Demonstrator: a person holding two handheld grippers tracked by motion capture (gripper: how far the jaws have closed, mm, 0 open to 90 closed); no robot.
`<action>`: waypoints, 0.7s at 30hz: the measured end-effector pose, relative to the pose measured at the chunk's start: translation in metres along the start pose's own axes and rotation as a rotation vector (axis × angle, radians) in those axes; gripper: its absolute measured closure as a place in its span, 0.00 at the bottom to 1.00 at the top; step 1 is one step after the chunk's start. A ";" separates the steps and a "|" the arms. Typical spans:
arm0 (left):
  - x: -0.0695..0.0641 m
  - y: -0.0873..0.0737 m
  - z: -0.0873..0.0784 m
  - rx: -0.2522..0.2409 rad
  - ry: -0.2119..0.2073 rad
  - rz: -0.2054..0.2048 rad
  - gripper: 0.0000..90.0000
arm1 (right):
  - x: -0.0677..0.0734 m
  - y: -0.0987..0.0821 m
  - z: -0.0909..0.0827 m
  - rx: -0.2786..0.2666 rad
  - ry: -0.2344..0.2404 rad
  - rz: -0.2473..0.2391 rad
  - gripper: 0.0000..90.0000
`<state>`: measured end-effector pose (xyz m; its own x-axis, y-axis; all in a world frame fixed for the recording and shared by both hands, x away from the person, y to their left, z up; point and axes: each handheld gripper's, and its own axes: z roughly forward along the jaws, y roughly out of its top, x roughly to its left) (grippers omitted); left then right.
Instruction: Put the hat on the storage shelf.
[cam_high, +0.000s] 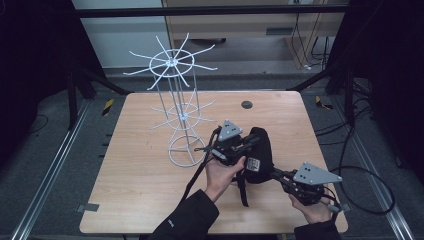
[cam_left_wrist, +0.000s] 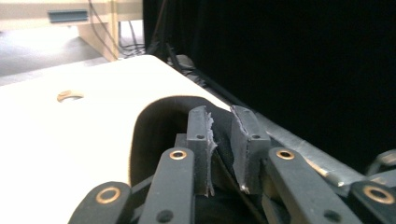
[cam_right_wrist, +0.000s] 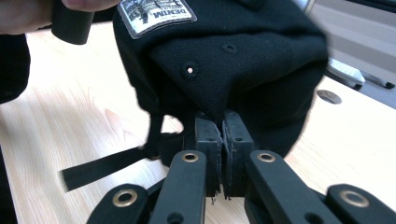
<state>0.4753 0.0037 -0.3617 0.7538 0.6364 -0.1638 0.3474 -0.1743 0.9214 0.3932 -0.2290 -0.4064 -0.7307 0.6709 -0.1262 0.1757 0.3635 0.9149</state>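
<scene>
A black cap (cam_high: 261, 150) with a white "DENIM" label (cam_right_wrist: 156, 14) is held just above the wooden table (cam_high: 145, 170), right of centre. My left gripper (cam_high: 247, 144) reaches into it from the left. In the left gripper view its jaws (cam_left_wrist: 223, 114) stand nearly together with the cap's dark fabric (cam_left_wrist: 154, 135) pinched between them. My right gripper (cam_high: 276, 173) comes from the lower right, and in the right gripper view its jaws (cam_right_wrist: 223, 119) are shut on a fold of the cap (cam_right_wrist: 233, 60). A black strap (cam_right_wrist: 102, 168) hangs loose from the cap.
A tall white wire rack (cam_high: 177, 100) with two tiers of spokes stands on a ring base left of the cap. A round grommet (cam_high: 246, 104) sits near the table's far edge. Cables (cam_high: 370, 185) lie on the floor at the right.
</scene>
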 end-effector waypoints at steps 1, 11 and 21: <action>0.000 0.000 0.000 0.000 0.000 0.000 0.85 | 0.000 0.002 -0.002 0.010 -0.006 -0.006 0.97; 0.006 -0.016 -0.006 0.036 0.031 0.036 0.86 | -0.003 0.019 -0.008 0.116 -0.026 -0.043 0.97; 0.007 -0.016 -0.015 0.034 0.017 0.033 0.85 | 0.001 0.056 -0.018 0.182 -0.068 -0.134 0.97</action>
<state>0.4666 0.0222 -0.3720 0.7556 0.6427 -0.1267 0.3410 -0.2208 0.9138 0.3908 -0.2198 -0.3489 -0.7105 0.6487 -0.2728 0.2006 0.5583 0.8050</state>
